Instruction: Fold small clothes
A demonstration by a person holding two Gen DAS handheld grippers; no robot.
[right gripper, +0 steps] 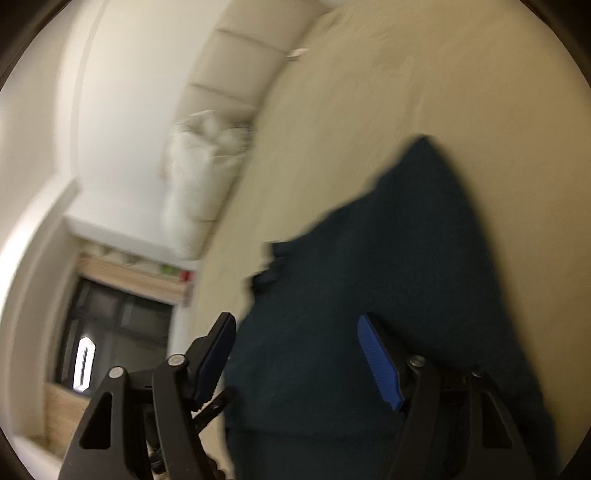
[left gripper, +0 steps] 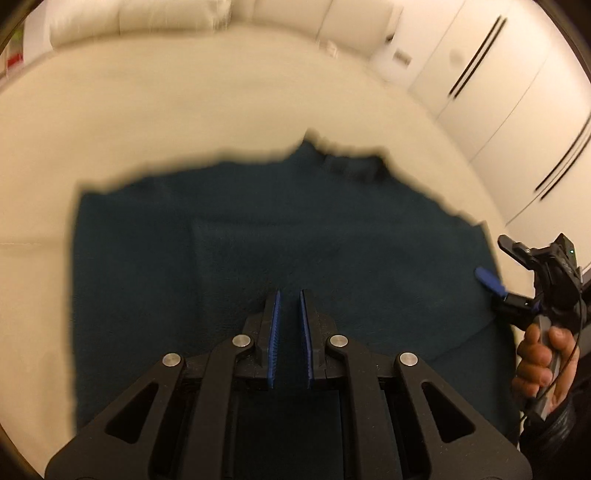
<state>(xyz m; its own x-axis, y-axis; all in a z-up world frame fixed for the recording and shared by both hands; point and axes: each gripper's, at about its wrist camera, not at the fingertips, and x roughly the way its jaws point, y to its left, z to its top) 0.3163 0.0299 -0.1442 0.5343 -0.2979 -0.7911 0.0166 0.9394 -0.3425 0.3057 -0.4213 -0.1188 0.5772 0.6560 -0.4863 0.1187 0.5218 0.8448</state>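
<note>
A dark teal garment (left gripper: pixel 280 236) lies spread flat on the cream bed (left gripper: pixel 184 122), its far edge ragged and a folded layer showing near its middle. My left gripper (left gripper: pixel 290 295) hovers over the garment's near part, its blue pads almost together with nothing seen between them. At the garment's right edge my right gripper (left gripper: pixel 498 264) is held by a person's hand (left gripper: pixel 543 362). In the right wrist view the right gripper (right gripper: pixel 295 319) stands open, and the garment (right gripper: pixel 388 266) shows in the gap between its jaws, with neither pad pressing on it.
A padded cream headboard (left gripper: pixel 140 18) runs along the far side of the bed. White wardrobe doors (left gripper: pixel 498 74) stand to the right. In the right wrist view a white pillow (right gripper: pixel 199 177) leans on the headboard, above a dark window (right gripper: pixel 114 332).
</note>
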